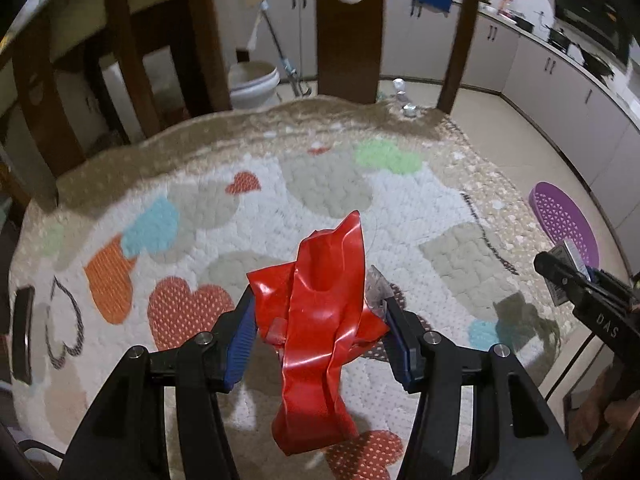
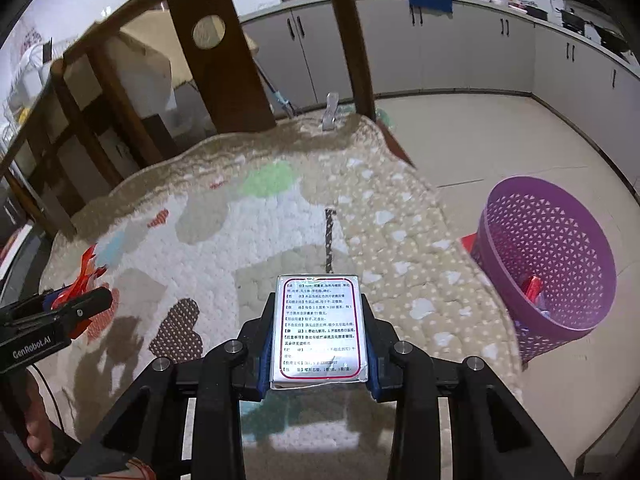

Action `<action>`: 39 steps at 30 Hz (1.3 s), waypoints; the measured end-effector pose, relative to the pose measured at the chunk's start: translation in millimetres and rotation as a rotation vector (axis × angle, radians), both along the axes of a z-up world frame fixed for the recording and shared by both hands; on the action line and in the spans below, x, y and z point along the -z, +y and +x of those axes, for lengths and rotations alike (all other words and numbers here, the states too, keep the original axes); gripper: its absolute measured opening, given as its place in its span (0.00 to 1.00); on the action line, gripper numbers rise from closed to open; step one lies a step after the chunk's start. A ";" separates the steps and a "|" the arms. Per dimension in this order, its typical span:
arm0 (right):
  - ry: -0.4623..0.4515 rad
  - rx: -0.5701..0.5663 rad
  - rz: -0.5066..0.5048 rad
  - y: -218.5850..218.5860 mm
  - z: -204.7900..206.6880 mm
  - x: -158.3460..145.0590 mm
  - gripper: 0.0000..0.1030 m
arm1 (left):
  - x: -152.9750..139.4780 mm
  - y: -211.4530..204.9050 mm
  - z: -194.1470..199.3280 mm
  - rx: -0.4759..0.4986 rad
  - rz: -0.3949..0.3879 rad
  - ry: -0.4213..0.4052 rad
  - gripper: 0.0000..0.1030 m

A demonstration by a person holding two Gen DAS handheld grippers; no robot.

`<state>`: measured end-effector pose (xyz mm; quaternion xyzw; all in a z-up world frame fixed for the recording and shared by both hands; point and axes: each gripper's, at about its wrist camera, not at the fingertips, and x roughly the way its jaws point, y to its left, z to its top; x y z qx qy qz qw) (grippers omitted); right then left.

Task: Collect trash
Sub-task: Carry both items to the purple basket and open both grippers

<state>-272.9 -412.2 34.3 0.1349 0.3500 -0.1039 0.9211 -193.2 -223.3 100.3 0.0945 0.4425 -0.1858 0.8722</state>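
Over the heart-print rug [image 1: 280, 208], the left gripper [image 1: 318, 332] pinches a crumpled red wrapper [image 1: 320, 320] between its blue pads. Further right, the right gripper [image 2: 318, 336] clamps a silver packet [image 2: 319, 328] printed with text. Beside the rug's right edge, a purple basket [image 2: 548, 272] on the floor holds red scraps.

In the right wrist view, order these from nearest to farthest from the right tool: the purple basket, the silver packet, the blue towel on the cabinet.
1. Silver packet, clamped in the right tool.
2. Purple basket, on the floor to the right, beside the mat.
3. Blue towel, hanging on the far cabinet, at the top.
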 end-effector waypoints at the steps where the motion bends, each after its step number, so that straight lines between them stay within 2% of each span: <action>1: -0.007 0.005 -0.001 -1.1 -3.2 -2.7 0.36 | -2.8 -2.5 -1.3 0.009 0.001 -0.006 0.54; 8: -0.042 0.047 -0.013 -14.8 -21.2 -14.5 0.36 | -17.4 -24.6 -7.5 0.061 0.007 -0.013 0.54; 18: -0.079 0.121 0.022 -53.3 -40.0 -19.9 0.36 | -19.7 -69.5 -9.6 0.120 0.056 -0.022 0.54; 34: -0.103 0.216 0.043 -118.7 -63.4 -22.2 0.36 | -17.9 -165.1 -13.2 0.266 0.107 -0.035 0.54; 39: -0.103 0.254 0.047 -143.9 -70.3 -21.4 0.36 | -16.8 -206.0 -10.1 0.340 0.082 -0.005 0.54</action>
